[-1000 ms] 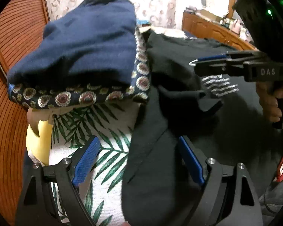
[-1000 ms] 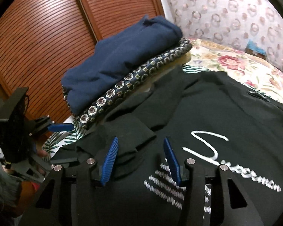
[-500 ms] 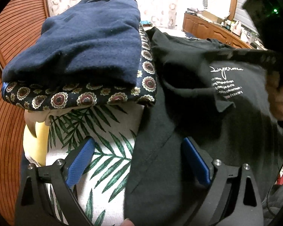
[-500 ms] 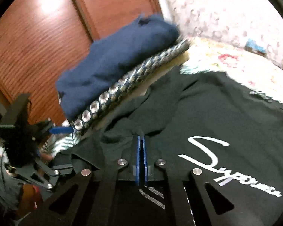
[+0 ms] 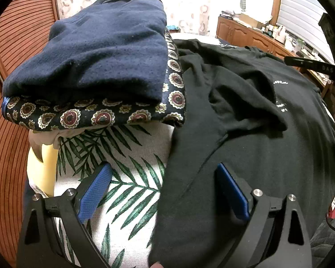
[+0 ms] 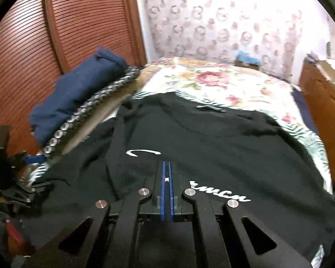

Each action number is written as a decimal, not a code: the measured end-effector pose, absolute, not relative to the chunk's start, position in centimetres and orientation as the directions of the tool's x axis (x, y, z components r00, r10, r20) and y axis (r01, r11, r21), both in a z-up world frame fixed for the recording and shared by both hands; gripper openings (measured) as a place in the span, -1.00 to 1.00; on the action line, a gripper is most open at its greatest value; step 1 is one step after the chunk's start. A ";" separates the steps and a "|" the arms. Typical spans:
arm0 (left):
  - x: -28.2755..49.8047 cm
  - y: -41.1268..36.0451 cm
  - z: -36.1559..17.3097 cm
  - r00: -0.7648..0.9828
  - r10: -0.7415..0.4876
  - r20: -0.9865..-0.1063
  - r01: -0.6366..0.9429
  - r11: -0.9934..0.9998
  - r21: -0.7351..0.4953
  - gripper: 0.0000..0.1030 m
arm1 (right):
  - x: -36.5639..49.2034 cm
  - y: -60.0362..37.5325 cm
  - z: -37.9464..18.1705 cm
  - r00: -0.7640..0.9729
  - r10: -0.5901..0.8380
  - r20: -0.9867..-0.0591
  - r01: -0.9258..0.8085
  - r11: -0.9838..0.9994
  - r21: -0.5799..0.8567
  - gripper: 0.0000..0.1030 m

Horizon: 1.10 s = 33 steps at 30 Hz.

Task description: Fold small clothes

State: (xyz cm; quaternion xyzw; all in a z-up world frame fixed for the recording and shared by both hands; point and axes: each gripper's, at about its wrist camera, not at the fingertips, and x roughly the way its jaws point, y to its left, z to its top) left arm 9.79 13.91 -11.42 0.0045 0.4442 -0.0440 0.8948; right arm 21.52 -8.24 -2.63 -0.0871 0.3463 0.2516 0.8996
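Black T-shirt (image 6: 212, 138) lying spread on the bed (image 6: 212, 82), right gripper (image 6: 166, 178) pinching its fabric (pads together), left gripper (image 5: 163, 192) hovering wide apart, gripping nothing, folded navy pile (image 5: 96, 55) sitting at ten o'clock.

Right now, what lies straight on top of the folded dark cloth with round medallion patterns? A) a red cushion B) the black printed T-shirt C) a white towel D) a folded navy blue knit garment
D: the folded navy blue knit garment rests directly on the folded dark cloth with round medallion patterns, while the black printed T-shirt lies spread beside that stack.
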 end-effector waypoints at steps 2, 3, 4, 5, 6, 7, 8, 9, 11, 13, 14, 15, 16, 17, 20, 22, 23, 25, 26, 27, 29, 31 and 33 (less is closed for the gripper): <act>9.8 13.9 -11.4 0.602 -0.075 -0.795 0.083 0.996 -0.031 0.84 | 21.4 -8.1 -2.7 0.650 0.369 -0.664 -0.486 0.874 0.009 -0.96; 9.8 13.9 -11.4 0.601 -0.074 -0.795 0.083 0.996 -0.031 0.84 | 21.2 -8.1 -2.7 0.658 0.361 -0.661 -0.480 0.877 0.002 -0.94; 9.8 13.9 -11.4 0.601 -0.074 -0.795 0.082 0.996 -0.031 0.84 | 20.8 -7.8 -2.6 0.660 0.367 -0.655 -0.487 0.874 -0.001 -0.93; 9.8 13.9 -11.4 0.601 -0.074 -0.795 0.082 0.996 -0.031 0.84 | 20.3 -7.5 -2.7 0.655 0.388 -0.649 -0.505 0.863 0.006 -0.93; 9.8 13.9 -11.4 0.601 -0.074 -0.795 0.082 0.996 -0.031 0.84 | 19.8 -7.2 -2.6 0.643 0.417 -0.642 -0.527 0.850 0.024 -0.91; 9.8 13.9 -11.4 0.601 -0.074 -0.795 0.082 0.996 -0.031 0.84 | 19.3 -6.8 -2.5 0.631 0.444 -0.637 -0.548 0.835 0.039 -0.89; 9.7 13.9 -11.4 0.602 -0.074 -0.795 0.082 0.996 -0.031 0.84 | 18.5 -6.5 -2.5 0.620 0.467 -0.630 -0.570 0.820 0.048 -0.78; 9.8 13.9 -11.4 0.602 -0.074 -0.795 0.082 0.996 -0.031 0.84 | 17.7 -5.8 -2.7 0.607 0.491 -0.625 -0.595 0.802 0.052 -0.60; 9.8 13.9 -11.4 0.602 -0.074 -0.795 0.082 0.996 -0.031 0.84 | 17.0 -4.9 -3.0 0.584 0.523 -0.620 -0.630 0.775 0.060 -0.41; 9.8 13.9 -11.4 0.601 -0.074 -0.795 0.082 0.996 -0.031 0.84 | 16.6 -3.0 -3.9 0.563 0.526 -0.638 -0.655 0.754 0.043 -0.31; 9.7 13.9 -11.5 0.602 -0.074 -0.795 0.082 0.996 -0.031 0.84 | 16.9 -2.6 -4.2 0.559 0.519 -0.646 -0.661 0.750 0.030 -0.31; 9.8 13.9 -11.4 0.601 -0.074 -0.795 0.082 0.996 -0.031 0.84 | 16.9 -1.7 -4.6 0.556 0.515 -0.653 -0.668 0.744 0.018 -0.31; 9.7 13.9 -11.4 0.602 -0.074 -0.795 0.082 0.996 -0.031 0.84 | 17.2 -0.9 -5.3 0.545 0.510 -0.666 -0.676 0.737 0.011 -0.31; 9.7 13.9 -11.4 0.602 -0.074 -0.795 0.082 0.996 -0.031 0.84 | 17.9 -0.8 -5.5 0.538 0.499 -0.679 -0.675 0.737 0.007 -0.31; 9.7 13.9 -11.4 0.602 -0.074 -0.795 0.081 0.996 -0.031 0.84 | 19.9 0.1 -7.5 0.522 0.434 -0.734 -0.652 0.758 -0.015 -0.31; 9.7 13.9 -11.4 0.602 -0.074 -0.795 0.081 0.996 -0.031 0.84 | 20.6 0.5 -9.0 0.490 0.402 -0.774 -0.648 0.761 -0.014 -0.31; 9.7 13.9 -11.5 0.602 -0.073 -0.795 0.080 0.996 -0.031 0.84 | 20.9 0.8 -9.2 0.475 0.403 -0.782 -0.653 0.758 -0.006 -0.31; 9.7 13.9 -11.4 0.603 -0.070 -0.795 0.077 0.997 -0.029 0.84 | 20.7 1.1 -9.1 0.462 0.422 -0.780 -0.673 0.740 0.001 -0.45; 10.1 14.1 -11.4 0.603 -0.068 -0.795 0.071 0.997 -0.031 0.84 | 20.8 1.2 -8.9 0.450 0.437 -0.779 -0.686 0.727 0.011 -0.91; 10.2 14.1 -11.3 0.603 -0.063 -0.795 0.064 0.997 -0.030 0.84 | 20.8 1.0 -8.6 0.447 0.448 -0.774 -0.696 0.718 0.014 -0.91; 10.3 14.5 -11.3 0.605 -0.055 -0.795 0.046 0.998 -0.034 0.84 | 20.5 -0.4 -7.6 0.473 0.456 -0.754 -0.694 0.720 -0.001 -0.91; 10.5 14.7 -11.3 0.605 -0.052 -0.794 0.042 0.999 -0.032 0.84 | 20.8 -2.2 -6.2 0.483 0.454 -0.749 -0.677 0.736 0.010 -0.91; 10.4 14.7 -11.3 0.606 -0.051 -0.794 0.042 0.999 -0.032 0.84 | 20.7 -4.4 -4.7 0.511 0.442 -0.737 -0.632 0.775 0.026 -0.91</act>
